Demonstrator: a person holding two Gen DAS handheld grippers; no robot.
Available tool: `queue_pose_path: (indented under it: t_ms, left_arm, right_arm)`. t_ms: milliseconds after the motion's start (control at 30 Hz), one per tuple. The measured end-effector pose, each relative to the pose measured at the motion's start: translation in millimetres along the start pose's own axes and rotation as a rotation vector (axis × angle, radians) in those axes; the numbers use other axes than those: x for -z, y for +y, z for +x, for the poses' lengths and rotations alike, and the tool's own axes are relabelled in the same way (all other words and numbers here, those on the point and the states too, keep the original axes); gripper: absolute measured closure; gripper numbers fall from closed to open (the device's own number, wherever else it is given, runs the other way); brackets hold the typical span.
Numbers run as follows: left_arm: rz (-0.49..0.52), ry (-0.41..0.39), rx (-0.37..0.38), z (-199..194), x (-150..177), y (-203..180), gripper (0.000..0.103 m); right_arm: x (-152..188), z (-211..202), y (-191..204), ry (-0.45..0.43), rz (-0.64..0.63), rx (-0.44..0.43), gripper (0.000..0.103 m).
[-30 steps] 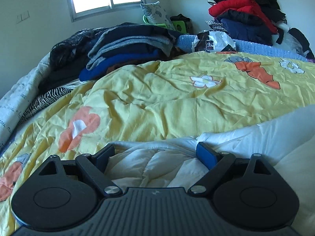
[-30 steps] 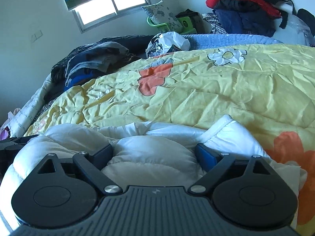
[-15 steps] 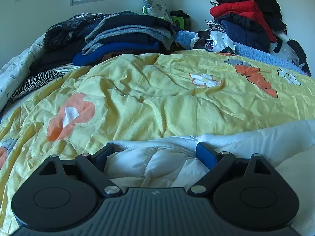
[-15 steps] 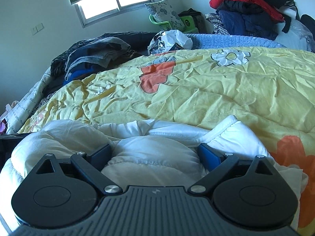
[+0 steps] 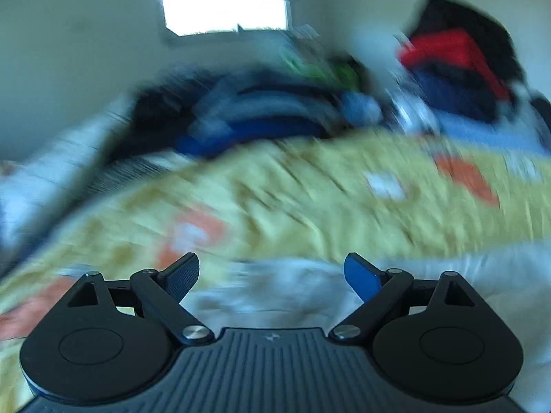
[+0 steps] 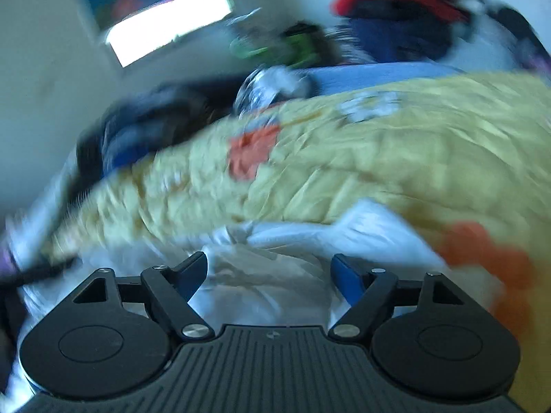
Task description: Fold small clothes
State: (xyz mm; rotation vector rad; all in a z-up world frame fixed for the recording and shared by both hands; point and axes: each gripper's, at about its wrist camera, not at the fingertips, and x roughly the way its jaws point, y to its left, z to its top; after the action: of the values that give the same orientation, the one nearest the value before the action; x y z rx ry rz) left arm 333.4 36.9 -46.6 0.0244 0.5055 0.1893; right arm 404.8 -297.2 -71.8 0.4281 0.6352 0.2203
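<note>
A white padded garment [image 5: 275, 292] lies bunched on the yellow bedspread [image 5: 310, 199], just under and ahead of my left gripper [image 5: 272, 272], whose jaws stand wide open above it. In the right wrist view the same white garment [image 6: 275, 275] lies between and ahead of my right gripper [image 6: 270, 272], which is also open and holds nothing. Both views are blurred by motion.
Stacks of folded dark and blue clothes [image 5: 261, 117] sit at the far left of the bed. A pile of red, black and navy clothes [image 5: 458, 69] stands at the far right. A window [image 5: 224, 10] is in the back wall.
Both grippers have lifted and pulled back slightly from the white garment, and both views are now motion-blurred. The jaws stay wide open.
</note>
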Motion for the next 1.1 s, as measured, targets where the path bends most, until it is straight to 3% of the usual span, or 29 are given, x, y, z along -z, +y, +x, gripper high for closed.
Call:
queue_pose_path:
  t_ms: [33,100,167,300,400,500,633,800,933,1033,1100]
  left_arm:
    - [-0.050,-0.034,0.040,-25,0,15,0.011]
    - [-0.147,-0.063,0.133,-71,8,44,0.008]
    - [-0.227,-0.058,0.186,-113,26,72,0.002]
    - [-0.398,-0.036,0.204,-167,75,117,0.002]
    - [-0.543,0.044,0.189,-178,107,140,0.002]
    - [-0.653,0.142,0.167,-168,128,152,0.002]
    - [-0.791,0.264,0.199,-143,136,162,0.002]
    - [-0.920,0.280,0.249,-130,136,170,0.002]
    - [-0.943,0.297,0.297,-118,134,169,0.002]
    - [-1.000,0.305,0.402,-108,130,170,0.002]
    - [-1.027,0.326,0.416,-99,131,169,0.002]
  right_arm:
    - [1,-25,-4,-0.038,0.055,-0.060,0.021]
    - [10,-82,-11,-0.102,0.131,-0.176,0.008]
    - [32,-136,-21,-0.141,0.206,-0.231,0.000]
    - [94,-207,-45,-0.080,0.364,-0.241,0.000]
    - [140,-233,-62,-0.021,0.489,-0.223,0.000]
    - [165,-232,-71,0.030,0.592,-0.223,0.002]
    - [160,-212,-70,0.038,0.614,-0.226,0.002]
    - [147,-180,-63,0.017,0.591,-0.179,0.002]
    - [141,-165,-52,0.021,0.547,-0.129,0.004]
    - [139,-160,-47,0.006,0.526,-0.094,0.011]
    - [140,-158,-49,-0.008,0.538,-0.088,0.021]
